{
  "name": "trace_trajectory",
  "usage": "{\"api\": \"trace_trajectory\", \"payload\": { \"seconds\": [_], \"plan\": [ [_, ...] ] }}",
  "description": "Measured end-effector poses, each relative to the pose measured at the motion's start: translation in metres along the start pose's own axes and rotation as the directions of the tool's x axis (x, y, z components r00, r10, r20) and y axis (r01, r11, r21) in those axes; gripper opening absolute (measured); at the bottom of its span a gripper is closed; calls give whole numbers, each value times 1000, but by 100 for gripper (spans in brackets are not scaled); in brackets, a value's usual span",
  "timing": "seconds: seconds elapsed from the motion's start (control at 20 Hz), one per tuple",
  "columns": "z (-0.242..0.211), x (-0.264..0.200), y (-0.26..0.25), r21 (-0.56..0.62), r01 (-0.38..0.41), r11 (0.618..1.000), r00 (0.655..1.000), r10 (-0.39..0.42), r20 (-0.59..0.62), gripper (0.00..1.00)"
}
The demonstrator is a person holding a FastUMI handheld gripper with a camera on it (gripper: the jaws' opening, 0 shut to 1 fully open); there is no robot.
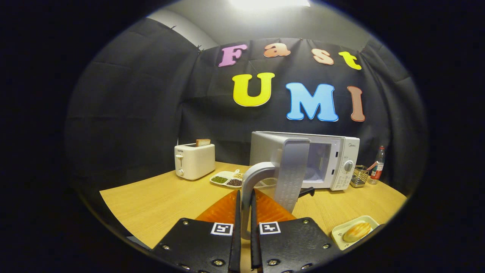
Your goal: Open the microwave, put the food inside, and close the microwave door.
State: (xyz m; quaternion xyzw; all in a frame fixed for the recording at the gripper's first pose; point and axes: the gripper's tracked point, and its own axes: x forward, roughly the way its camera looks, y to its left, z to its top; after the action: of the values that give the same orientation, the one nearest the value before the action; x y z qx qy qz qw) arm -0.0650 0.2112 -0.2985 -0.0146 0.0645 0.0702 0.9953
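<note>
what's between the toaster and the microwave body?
In the gripper view, a divided dish of beans sits on the table between toaster and microwave. The gripper is shut on the door handle.

Microwave door [291, 172] stood swung out, edge-on just ahead of tongs [244, 223], whose fingers pinched its handle [252, 182]. Cavity [316, 161] behind lay open. Bare counter [159, 197] offered passage leftward; toaster [194, 161] and divided dish [228, 179] stood beyond.

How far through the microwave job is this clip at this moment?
Done: the microwave door stands swung open. In hand: the gripper is shut on the door handle, both fingers pressing on it. Left: the bread sits on its tray on the table, beside the fingers, to be put inside and the door closed.
</note>
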Motion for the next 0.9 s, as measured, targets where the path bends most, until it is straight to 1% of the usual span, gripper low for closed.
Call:
{"api": "trace_trajectory", "payload": {
  "seconds": [0.2, 0.3, 0.4, 0.5, 0.55, 0.6, 0.65, 0.7, 0.8, 0.85, 0.9],
  "plan": [
    [-1, 1, 18, 37, 74, 997, 997, -72, -30, 11],
    [-2, -2, 32, 50, 70, 996, 997, -67, -44, 11],
    [-6, -6, 48, 61, 17, 998, 998, -13, -67, 11],
    [0, -15, 67, 65, -89, 994, 994, 92, -52, 12],
    [6, -20, 69, 58, -123, 991, 991, 125, -37, 14],
    [11, -25, 65, 57, -155, 986, 988, 156, -16, 24],
    [16, -30, 67, 54, -206, 977, 978, 206, 0, 34],
    [16, -31, 69, 60, -247, 967, 969, 248, 4, 58],
    [10, -37, 61, 79, -286, 955, 957, 289, -21, 77],
    [10, -40, 57, 83, -304, 949, 951, 308, -28, 81],
    [11, -43, 52, 80, -326, 942, 944, 329, -27, 83]
  ]
}}
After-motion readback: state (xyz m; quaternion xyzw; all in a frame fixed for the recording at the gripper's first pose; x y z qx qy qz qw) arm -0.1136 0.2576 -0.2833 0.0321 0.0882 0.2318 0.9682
